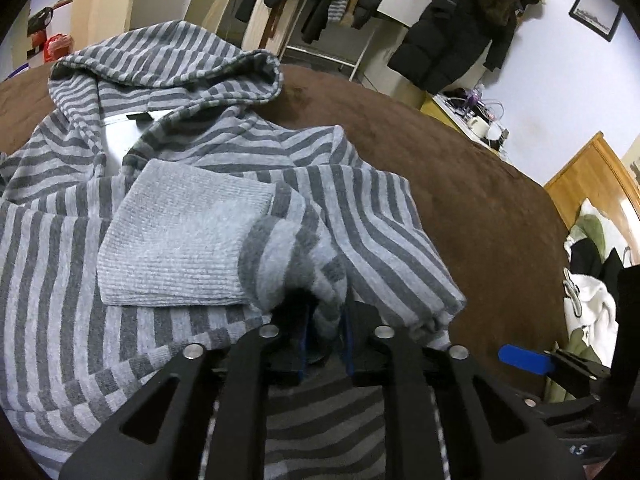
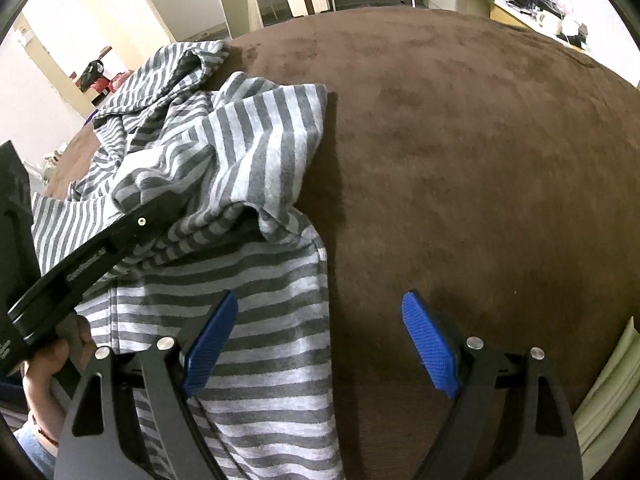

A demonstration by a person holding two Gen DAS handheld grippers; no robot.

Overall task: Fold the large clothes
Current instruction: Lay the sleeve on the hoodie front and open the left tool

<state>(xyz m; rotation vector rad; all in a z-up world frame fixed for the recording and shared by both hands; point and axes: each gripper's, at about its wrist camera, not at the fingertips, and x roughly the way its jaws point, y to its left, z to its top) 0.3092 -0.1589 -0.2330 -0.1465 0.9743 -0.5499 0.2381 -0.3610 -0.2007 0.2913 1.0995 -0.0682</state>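
A grey striped hoodie (image 1: 208, 168) lies on a brown bed cover (image 1: 460, 184), hood at the far left. My left gripper (image 1: 325, 320) is shut on the hoodie's sleeve just behind its plain grey ribbed cuff (image 1: 180, 240), and the sleeve lies folded across the body. In the right wrist view the hoodie (image 2: 248, 184) covers the left half, with the left gripper's black frame (image 2: 100, 248) reaching over it. My right gripper (image 2: 320, 344) is open and empty, over the hoodie's right edge and the bed cover (image 2: 480, 160).
Dark coats (image 1: 452, 28) hang on a rack and the wall beyond the bed. A cluttered desk (image 1: 476, 120) stands at the far right. A pile of clothes (image 1: 588, 280) lies beside the bed at the right.
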